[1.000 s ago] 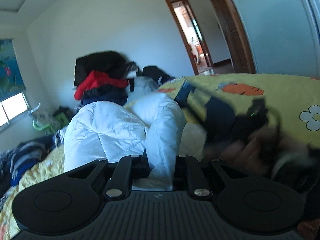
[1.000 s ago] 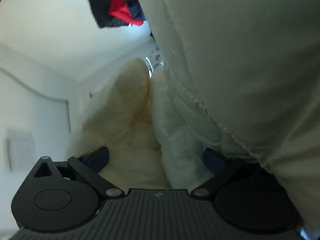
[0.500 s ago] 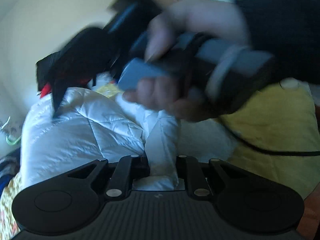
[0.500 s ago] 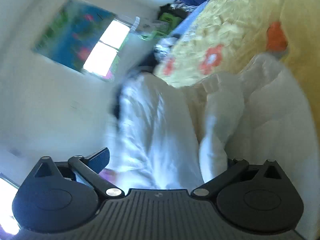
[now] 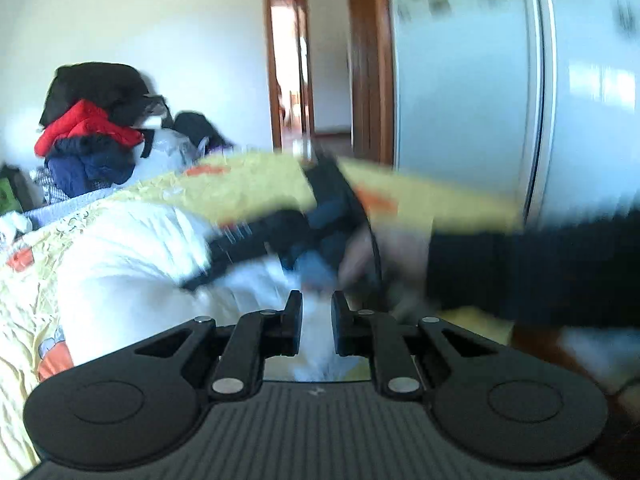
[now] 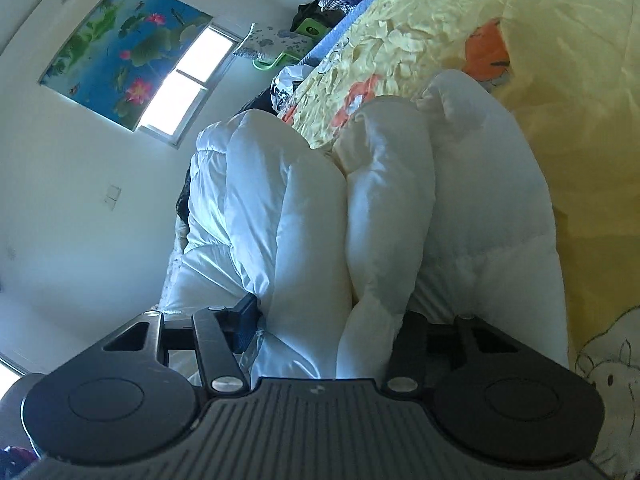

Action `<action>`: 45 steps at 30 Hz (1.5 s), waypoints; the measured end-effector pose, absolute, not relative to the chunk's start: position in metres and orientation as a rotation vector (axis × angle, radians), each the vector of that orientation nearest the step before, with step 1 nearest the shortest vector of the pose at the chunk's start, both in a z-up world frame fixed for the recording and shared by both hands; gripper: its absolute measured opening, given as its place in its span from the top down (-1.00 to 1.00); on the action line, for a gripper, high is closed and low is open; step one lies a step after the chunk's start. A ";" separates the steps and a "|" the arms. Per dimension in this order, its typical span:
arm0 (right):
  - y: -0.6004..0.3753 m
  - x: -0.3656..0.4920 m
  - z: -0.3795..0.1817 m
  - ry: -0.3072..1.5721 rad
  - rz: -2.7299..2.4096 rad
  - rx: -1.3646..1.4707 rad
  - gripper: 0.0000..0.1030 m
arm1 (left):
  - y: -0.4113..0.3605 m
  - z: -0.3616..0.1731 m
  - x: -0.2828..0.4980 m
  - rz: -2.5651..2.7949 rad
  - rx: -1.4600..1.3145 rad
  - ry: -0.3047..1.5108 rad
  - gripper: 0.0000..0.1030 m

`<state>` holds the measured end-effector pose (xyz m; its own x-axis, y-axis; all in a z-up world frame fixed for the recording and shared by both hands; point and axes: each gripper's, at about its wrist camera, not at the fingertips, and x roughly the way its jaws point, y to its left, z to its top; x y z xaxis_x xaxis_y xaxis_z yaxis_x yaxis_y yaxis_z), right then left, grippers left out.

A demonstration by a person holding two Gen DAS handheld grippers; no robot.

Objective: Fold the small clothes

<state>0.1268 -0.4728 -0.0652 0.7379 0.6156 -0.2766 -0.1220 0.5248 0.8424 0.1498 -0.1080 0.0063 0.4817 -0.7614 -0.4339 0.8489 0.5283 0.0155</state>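
Mid-fold on the white puffer jacket (image 6: 304,216): my left gripper (image 5: 316,322) pinches its edge, my right gripper (image 6: 324,336) has just been closing around its bunched sleeve, and next I judge both must carry it flat onto the yellow bedspread (image 6: 560,80) beside it.

Lit by cool daylight from the bright rectangular window (image 6: 182,80), blown out to pure white. Glare too in the sunlit wooden doorway (image 5: 290,68). Sharp in the right wrist view, puffy white quilted jacket (image 6: 360,216) softly shaded in its folds. Heavily motion-smeared in the left wrist view: yellow patterned bedspread (image 5: 248,184) and black-sleeved hand (image 5: 400,252) streaked. Strongly bowed by fisheye, dark at corners
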 end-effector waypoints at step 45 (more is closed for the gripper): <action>-0.417 0.187 -0.019 0.525 0.389 0.431 -0.75 | -0.173 -0.082 0.273 -0.863 0.288 0.593 0.66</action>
<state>0.1871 -0.4169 -0.0190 0.7972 0.4575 -0.3939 -0.2427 0.8402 0.4849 0.2734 -0.1733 -0.0823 0.5035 -0.6257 -0.5958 0.7806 0.6251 0.0031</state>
